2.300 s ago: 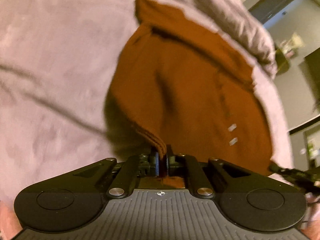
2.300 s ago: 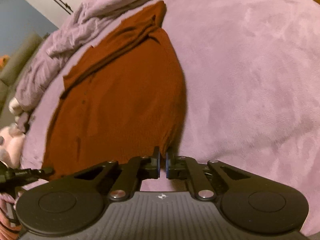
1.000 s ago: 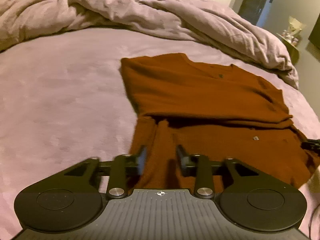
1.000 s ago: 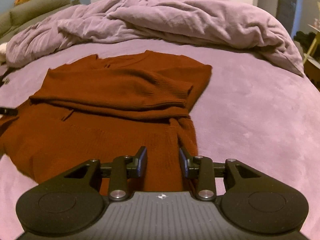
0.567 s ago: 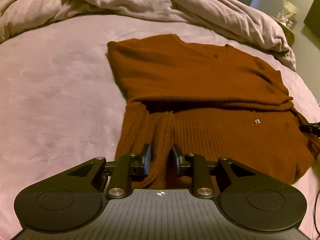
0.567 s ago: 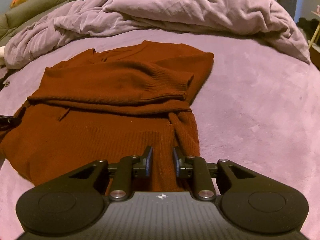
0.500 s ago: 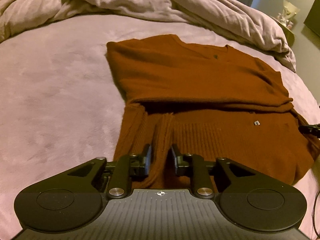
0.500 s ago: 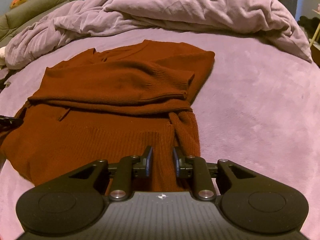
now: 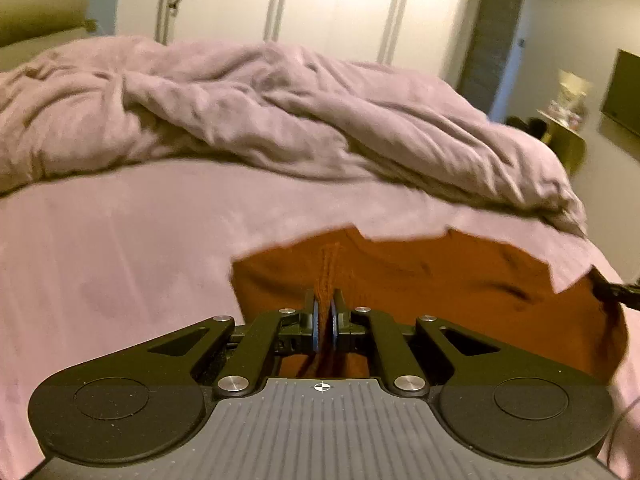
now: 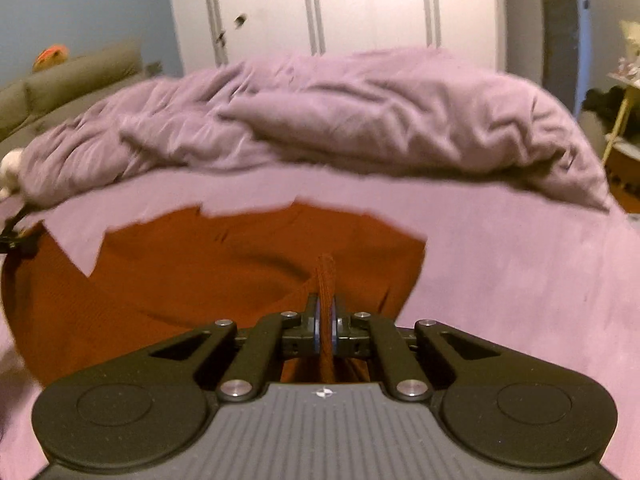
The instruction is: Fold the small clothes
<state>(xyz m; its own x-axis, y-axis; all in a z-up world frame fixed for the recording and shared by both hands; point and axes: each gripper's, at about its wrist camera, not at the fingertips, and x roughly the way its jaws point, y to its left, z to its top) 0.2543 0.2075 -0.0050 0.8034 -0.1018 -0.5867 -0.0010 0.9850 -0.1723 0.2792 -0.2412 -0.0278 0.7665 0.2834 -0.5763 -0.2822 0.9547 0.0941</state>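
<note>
A rust-brown knit sweater [image 9: 460, 280] lies on the purple bed cover, and it also shows in the right wrist view [image 10: 200, 276]. My left gripper [image 9: 323, 312] is shut on a ribbed fold of the sweater's hem at its left side and lifts it. My right gripper [image 10: 326, 312] is shut on the hem's right side and lifts it too. The tip of the right gripper shows at the right edge of the left wrist view [image 9: 616, 290]. The lower part of the sweater is hidden below the grippers.
A crumpled purple duvet [image 9: 280, 120] is piled across the far side of the bed [image 10: 520, 260]. White wardrobe doors [image 10: 360, 8] stand behind it. A grey sofa [image 10: 60, 84] is at the far left and a side table [image 9: 564, 132] at the far right.
Both grippers closed on the sweater's bottom hem and raised it. The views tilted up from the flat sweater towards the duvet and wardrobe.
</note>
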